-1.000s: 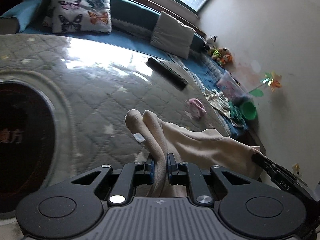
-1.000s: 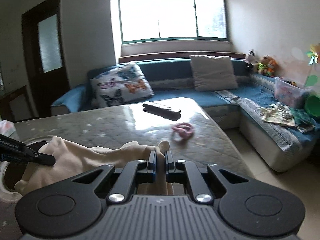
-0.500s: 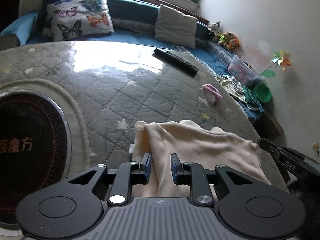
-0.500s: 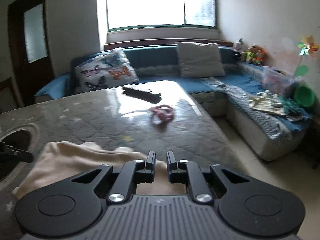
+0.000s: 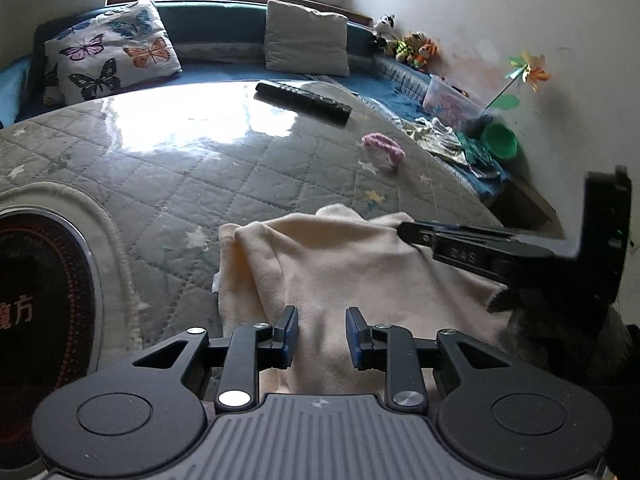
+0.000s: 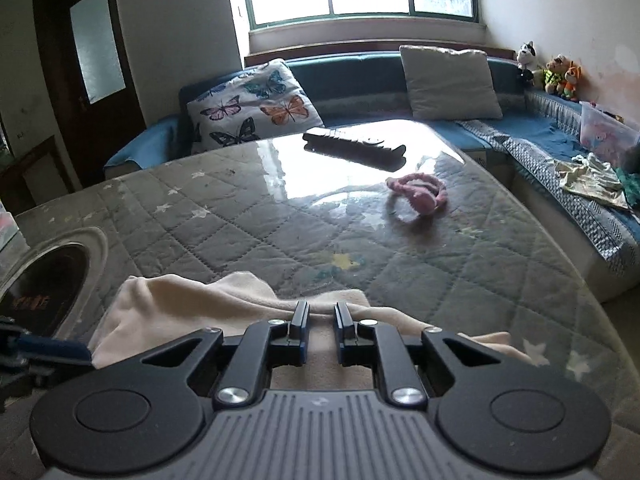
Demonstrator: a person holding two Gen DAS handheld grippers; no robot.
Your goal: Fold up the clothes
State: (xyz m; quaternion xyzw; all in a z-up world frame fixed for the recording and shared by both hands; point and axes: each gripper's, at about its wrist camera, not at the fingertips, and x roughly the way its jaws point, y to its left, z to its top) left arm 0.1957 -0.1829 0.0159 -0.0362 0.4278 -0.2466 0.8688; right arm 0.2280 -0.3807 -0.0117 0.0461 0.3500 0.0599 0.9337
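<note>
A cream fleece garment (image 5: 340,264) lies folded on the grey quilted table cover (image 5: 240,168), near the front edge. My left gripper (image 5: 322,338) is open above the cloth's near side, its blue pads apart with nothing between them. My right gripper (image 6: 321,320) is open just over the garment (image 6: 192,300), its jaws a small gap apart. The right gripper also shows in the left wrist view (image 5: 416,232), its tips resting at the cloth's right part. The left gripper's blue tip shows at the left of the right wrist view (image 6: 52,350).
A black remote (image 5: 304,102) and a pink hair tie (image 5: 384,148) lie farther back on the table. A round dark induction cooker (image 5: 40,312) sits at the left. A blue sofa with a butterfly pillow (image 5: 108,56) and a grey pillow (image 5: 306,40) lies beyond.
Both grippers held the garment lifted, lowered it onto the table and opened. The cloth now lies flat and folded; the left jaws have widened further in the last half second.
</note>
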